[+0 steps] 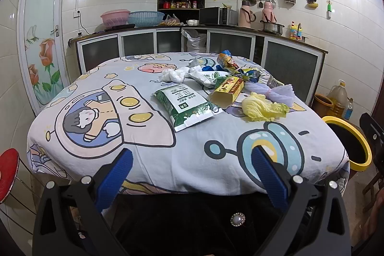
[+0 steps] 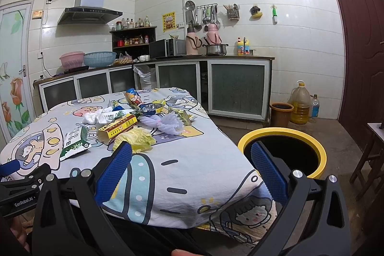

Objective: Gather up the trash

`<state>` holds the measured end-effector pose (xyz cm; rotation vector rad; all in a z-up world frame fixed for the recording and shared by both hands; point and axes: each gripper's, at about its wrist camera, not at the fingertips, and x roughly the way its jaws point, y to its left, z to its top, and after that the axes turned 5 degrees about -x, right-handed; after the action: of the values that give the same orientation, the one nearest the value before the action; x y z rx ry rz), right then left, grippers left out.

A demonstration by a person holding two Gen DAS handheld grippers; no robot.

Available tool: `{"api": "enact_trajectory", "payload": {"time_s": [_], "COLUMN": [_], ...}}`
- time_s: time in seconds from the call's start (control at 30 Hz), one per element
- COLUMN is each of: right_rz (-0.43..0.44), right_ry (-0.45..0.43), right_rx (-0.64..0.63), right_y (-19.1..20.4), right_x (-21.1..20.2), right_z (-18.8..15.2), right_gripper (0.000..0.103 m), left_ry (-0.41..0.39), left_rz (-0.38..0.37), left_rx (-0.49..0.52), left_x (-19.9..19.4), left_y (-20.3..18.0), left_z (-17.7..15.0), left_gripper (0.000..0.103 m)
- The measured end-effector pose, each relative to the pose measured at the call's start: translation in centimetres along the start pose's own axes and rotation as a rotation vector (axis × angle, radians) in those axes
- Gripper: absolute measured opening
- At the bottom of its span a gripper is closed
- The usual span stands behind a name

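Note:
Trash lies on the table's cartoon cloth [image 1: 168,155]: a green-white bag [image 1: 187,107], a yellow box [image 1: 228,90], a cabbage leaf [image 1: 264,107], a lilac net [image 1: 276,92], white tissue [image 1: 172,74] and snack wrappers [image 1: 230,64]. A yellow-rimmed black bin [image 1: 357,145] stands right of the table. My left gripper [image 1: 192,174] is open and empty at the near table edge. My right gripper [image 2: 192,169] is open and empty between the table corner and the bin [image 2: 283,148]. The cabbage leaf [image 2: 136,139] and box [image 2: 117,127] lie just beyond its left finger.
A kitchen counter [image 1: 216,28] with basins, microwave, flasks and a pot runs behind. A brown pot [image 2: 280,113] and oil bottles [image 2: 300,102] stand on the floor. A wooden stool [image 2: 369,160] is at right, a red stool [image 1: 7,172] at left.

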<state>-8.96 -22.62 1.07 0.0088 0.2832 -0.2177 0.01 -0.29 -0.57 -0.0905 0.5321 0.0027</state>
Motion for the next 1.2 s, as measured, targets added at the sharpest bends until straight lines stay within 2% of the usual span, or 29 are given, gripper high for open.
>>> {"api": "enact_trajectory", "payload": {"time_s": [1.2], "right_rz": [-0.005], "right_ry": [0.015], "right_rx": [0.022], "right_y": [-0.11], "right_x": [0.69], "right_z": [-0.34], "right_gripper": [0.096], "left_ry": [0.016], "left_rz": [-0.002], "left_rx": [0.003], "left_x": [0.15], "left_y": [-0.06], "left_z": [-0.34], "left_gripper": [0.095]}}
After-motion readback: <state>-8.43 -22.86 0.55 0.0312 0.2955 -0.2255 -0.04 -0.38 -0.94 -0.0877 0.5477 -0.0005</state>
